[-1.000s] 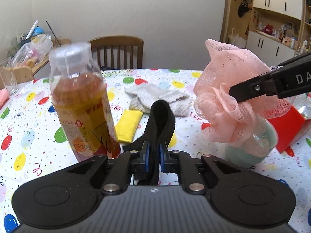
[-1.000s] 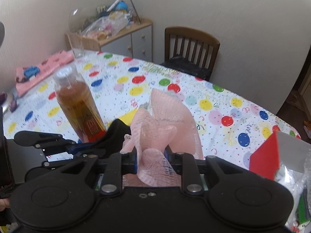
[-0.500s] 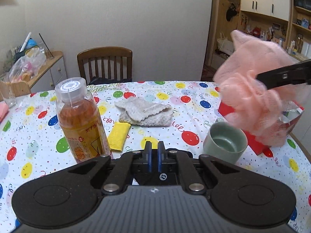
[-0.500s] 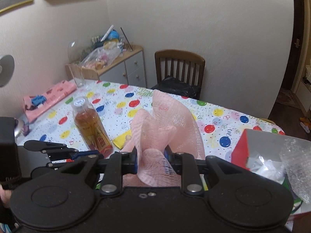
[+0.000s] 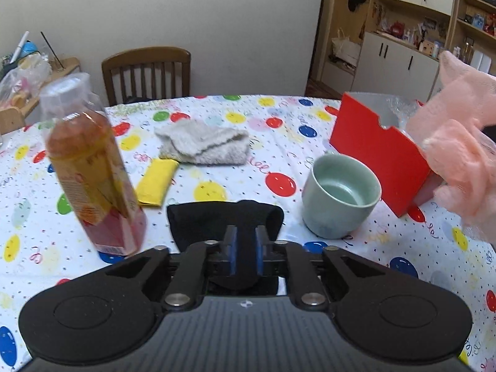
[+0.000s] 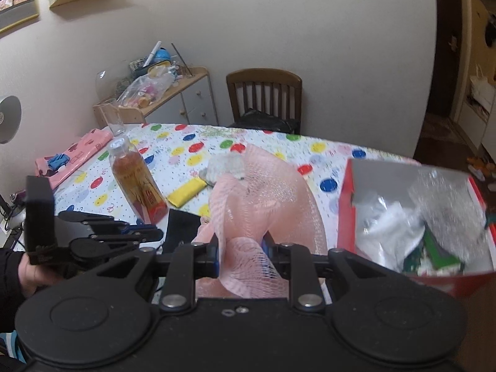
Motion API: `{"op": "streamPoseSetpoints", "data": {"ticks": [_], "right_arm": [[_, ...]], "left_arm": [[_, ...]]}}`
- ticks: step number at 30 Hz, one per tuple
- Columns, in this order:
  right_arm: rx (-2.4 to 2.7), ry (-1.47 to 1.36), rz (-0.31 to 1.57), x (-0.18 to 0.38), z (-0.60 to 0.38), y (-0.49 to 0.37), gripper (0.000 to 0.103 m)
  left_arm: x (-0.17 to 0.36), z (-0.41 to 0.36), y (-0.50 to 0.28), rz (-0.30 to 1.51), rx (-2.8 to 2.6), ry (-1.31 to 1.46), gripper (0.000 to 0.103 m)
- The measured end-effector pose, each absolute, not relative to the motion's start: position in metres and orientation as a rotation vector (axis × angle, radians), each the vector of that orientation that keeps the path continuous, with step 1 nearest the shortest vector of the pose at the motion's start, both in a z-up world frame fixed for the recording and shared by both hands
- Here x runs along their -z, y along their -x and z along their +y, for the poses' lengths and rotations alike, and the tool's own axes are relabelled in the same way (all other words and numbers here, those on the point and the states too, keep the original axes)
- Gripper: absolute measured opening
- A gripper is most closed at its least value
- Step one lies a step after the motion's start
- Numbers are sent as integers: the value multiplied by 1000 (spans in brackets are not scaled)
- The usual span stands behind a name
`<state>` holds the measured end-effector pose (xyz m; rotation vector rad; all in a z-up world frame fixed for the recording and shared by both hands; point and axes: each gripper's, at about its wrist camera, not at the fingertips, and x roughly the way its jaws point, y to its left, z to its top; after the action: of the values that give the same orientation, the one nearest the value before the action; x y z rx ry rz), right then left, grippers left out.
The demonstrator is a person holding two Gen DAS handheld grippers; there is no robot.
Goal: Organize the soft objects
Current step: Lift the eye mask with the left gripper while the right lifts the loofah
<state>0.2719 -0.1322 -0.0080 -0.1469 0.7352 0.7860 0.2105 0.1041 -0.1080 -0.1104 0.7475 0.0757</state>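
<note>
My right gripper [image 6: 241, 254] is shut on a pink mesh bath pouf [image 6: 263, 198] and holds it in the air just left of the red box [image 6: 345, 217]. The pouf also shows at the right edge of the left wrist view [image 5: 458, 155]. My left gripper [image 5: 245, 248] is shut on a black soft cloth [image 5: 223, 220], held low over the table; it also shows in the right wrist view [image 6: 124, 232]. A grey knitted cloth [image 5: 204, 142] and a yellow sponge [image 5: 156, 183] lie on the table beyond.
A tea bottle [image 5: 90, 167] stands left of my left gripper. A green cup [image 5: 341, 198] stands beside the red box [image 5: 378, 155], which holds plastic wrap and packets. A wooden chair [image 5: 145, 74] is at the far edge of the balloon-print table [image 5: 279, 117].
My right gripper has lifted the pink pouf up from over the green cup and carried it right, toward the red box. My left gripper still holds the black cloth and has pulled back.
</note>
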Motion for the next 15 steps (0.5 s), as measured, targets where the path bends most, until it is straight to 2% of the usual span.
{"op": "streamPoseSetpoints", "data": {"ticks": [1,3,7,15], "right_arm": [[-783,139,740,10,-136,-270,22],[-771,125,751,13,-143,-267,22],[-745,99,773,19,-157,-265,22],[-696,83,815,32,-174,-269,22]], "left_arm": [[110,103,-212,752,-71,111,32],[114,100,-215,751,-51,115,73],[124,95,-227,762,-41,111,78],[151,86,-267,795,-68,48,78]]}}
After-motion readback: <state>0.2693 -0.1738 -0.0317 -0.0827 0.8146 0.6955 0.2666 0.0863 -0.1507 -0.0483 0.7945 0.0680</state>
